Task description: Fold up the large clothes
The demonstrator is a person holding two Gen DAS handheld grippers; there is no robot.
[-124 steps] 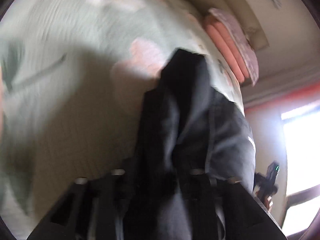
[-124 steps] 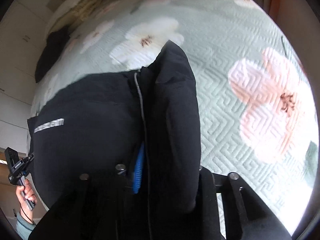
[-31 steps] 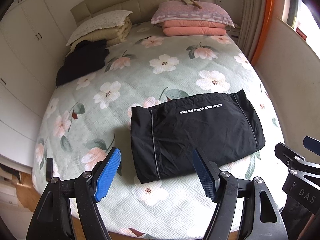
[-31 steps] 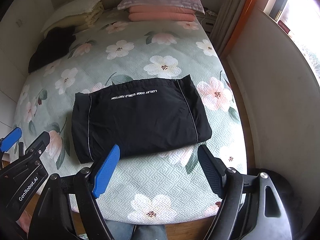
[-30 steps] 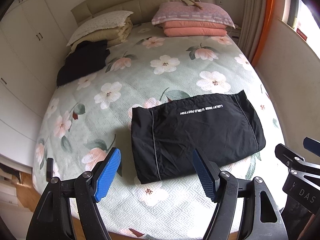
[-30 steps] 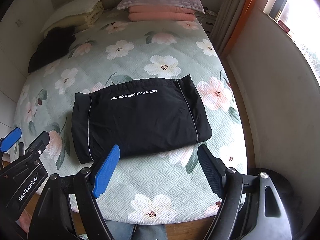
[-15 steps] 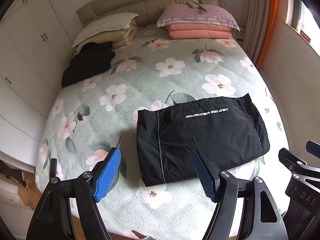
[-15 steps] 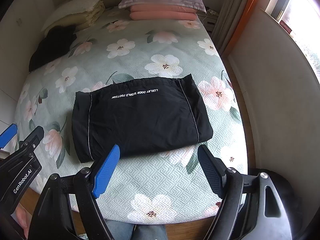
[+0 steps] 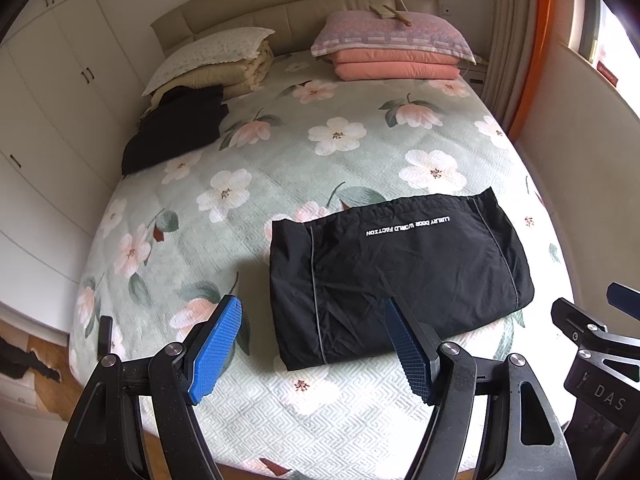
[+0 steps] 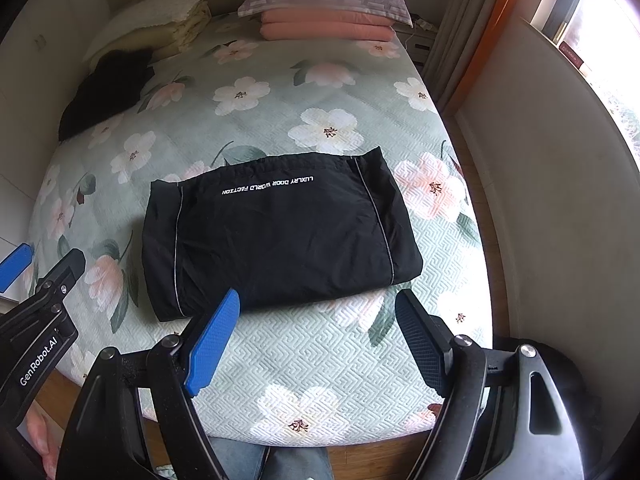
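A black garment [image 9: 396, 272] with white lettering lies folded into a flat rectangle on the floral bedspread [image 9: 280, 152], near the foot of the bed. It also shows in the right wrist view [image 10: 276, 228]. My left gripper [image 9: 316, 348] is open and empty, held above the bed's near edge, just short of the garment. My right gripper [image 10: 320, 336] is open and empty, also above the near edge. Each gripper shows at the side of the other's view.
A second dark garment [image 9: 176, 132] lies at the far left by a cream quilt stack [image 9: 216, 60]. Pink pillows [image 9: 392, 52] sit at the headboard. White wardrobes [image 9: 48, 120] stand left, a wall [image 10: 560, 220] and curtain right. A small dark object [image 9: 106, 334] lies at the bed's left corner.
Four seconds ago both grippers were shut on the black garment. Now both are open and drawn back, and it lies folded on the bed. In the last second the views shifted slightly.
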